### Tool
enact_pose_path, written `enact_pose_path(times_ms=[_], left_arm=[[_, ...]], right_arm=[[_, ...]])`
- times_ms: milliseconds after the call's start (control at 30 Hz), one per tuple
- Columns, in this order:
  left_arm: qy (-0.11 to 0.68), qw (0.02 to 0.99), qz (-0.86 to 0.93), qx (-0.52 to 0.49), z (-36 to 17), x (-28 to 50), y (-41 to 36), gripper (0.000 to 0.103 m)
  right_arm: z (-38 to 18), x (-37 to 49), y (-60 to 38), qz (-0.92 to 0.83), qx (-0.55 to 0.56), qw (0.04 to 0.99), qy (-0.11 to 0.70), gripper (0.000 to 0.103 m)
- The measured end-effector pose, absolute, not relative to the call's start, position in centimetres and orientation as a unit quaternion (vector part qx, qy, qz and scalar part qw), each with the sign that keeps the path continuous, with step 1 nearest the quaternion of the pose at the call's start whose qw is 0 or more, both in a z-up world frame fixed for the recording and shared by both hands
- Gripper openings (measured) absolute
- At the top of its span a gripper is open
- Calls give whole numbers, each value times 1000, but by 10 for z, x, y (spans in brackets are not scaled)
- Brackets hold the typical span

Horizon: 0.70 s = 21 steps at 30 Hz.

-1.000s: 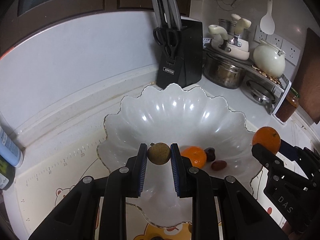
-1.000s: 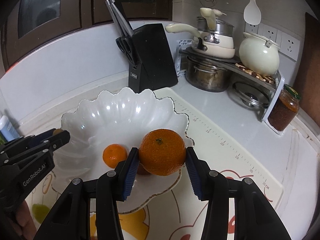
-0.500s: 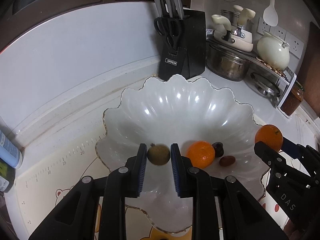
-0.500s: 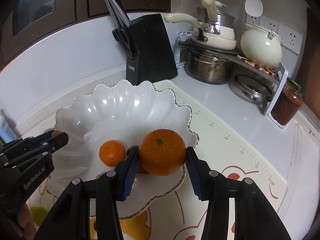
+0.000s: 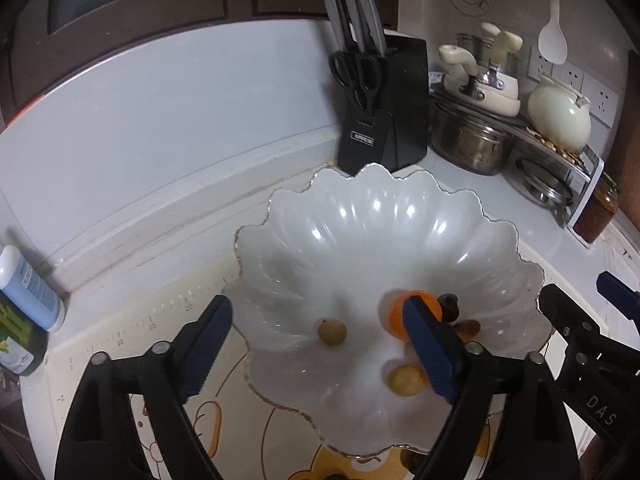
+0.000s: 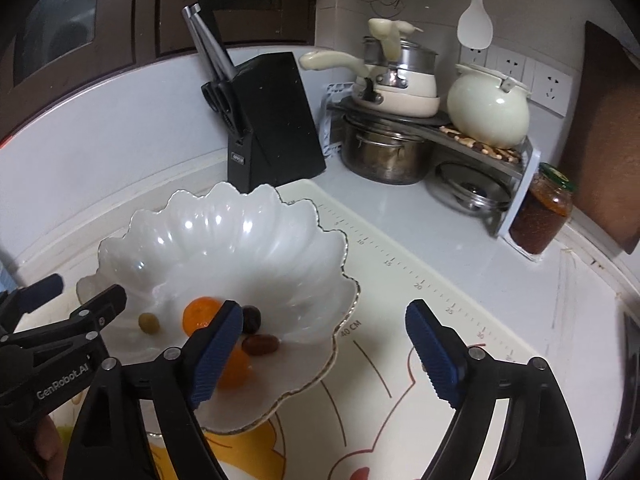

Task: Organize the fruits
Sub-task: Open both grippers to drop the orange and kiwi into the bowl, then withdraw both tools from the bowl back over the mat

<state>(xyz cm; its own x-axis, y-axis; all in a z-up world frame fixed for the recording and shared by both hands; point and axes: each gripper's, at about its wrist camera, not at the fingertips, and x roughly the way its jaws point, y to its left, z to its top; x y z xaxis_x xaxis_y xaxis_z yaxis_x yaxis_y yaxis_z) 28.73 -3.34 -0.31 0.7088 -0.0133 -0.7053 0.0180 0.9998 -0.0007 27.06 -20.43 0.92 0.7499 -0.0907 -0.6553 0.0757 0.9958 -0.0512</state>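
Observation:
A white scalloped bowl (image 5: 360,220) (image 6: 224,240) sits on the cartoon mat. In it lie a small olive-brown round fruit (image 5: 332,332) (image 6: 149,323), a small orange (image 5: 396,314) (image 6: 198,312), two dark red dates (image 6: 261,345) and a larger orange (image 6: 236,368), half hidden behind my right gripper's left finger. A yellowish fruit (image 5: 406,379) shows in the left wrist view. My left gripper (image 5: 320,352) is open and empty over the bowl. My right gripper (image 6: 324,356) is open and empty at the bowl's right rim.
A black knife block (image 5: 380,120) (image 6: 272,128) stands behind the bowl. Pots and a cream kettle (image 6: 486,110) sit on a rack at the back right, with a jar (image 6: 540,216) beside it. Bottles (image 5: 24,304) stand at the far left.
Both grippers have opened. The left one let the small brown fruit fall into the bowl; the right one let go of the large orange, which now lies in the bowl.

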Motion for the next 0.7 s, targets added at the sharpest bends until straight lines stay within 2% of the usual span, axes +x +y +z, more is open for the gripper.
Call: enact_pose_path(times_ms=[100,300,700], left_arm=[[381,925,-6,2,0,284,-30,98],[380,925,-2,6,4,277,-27,100],[370,929,1,5,13,261,-26,102]], right_arm=[[13,267,-204,-48,-8,937,347,86],[22,258,-199,-47,-5,941,334,90],[29,242,-200,-48,8,945,324,91]])
